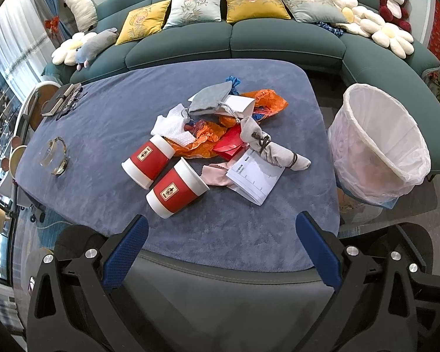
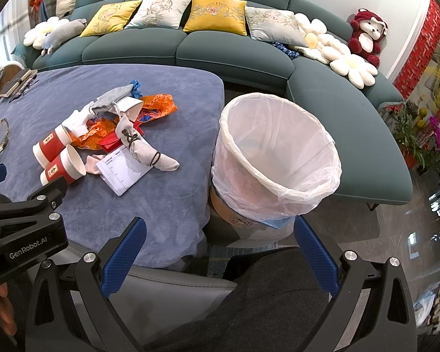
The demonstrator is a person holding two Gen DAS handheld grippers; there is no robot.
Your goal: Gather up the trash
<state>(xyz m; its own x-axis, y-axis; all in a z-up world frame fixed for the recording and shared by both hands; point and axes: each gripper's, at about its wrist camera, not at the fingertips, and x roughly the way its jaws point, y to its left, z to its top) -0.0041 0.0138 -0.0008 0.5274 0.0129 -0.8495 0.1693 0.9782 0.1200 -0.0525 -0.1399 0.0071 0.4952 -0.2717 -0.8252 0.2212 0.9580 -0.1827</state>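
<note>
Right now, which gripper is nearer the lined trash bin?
Right. The right gripper hangs open just below the trash bin, which fills the middle of its view. The left gripper, also open, faces the table litter, with the bin off to its right beyond the table edge.

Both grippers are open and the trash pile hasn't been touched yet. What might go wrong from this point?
1. The two paper cups lie on their sides; a squeeze may crush them or roll them away.
2. The glass ashtray and dark notebook share the table; they could be mistaken for trash.
3. The lined bin stands off the table's edge, so light items like the printed slip may miss it.
</note>
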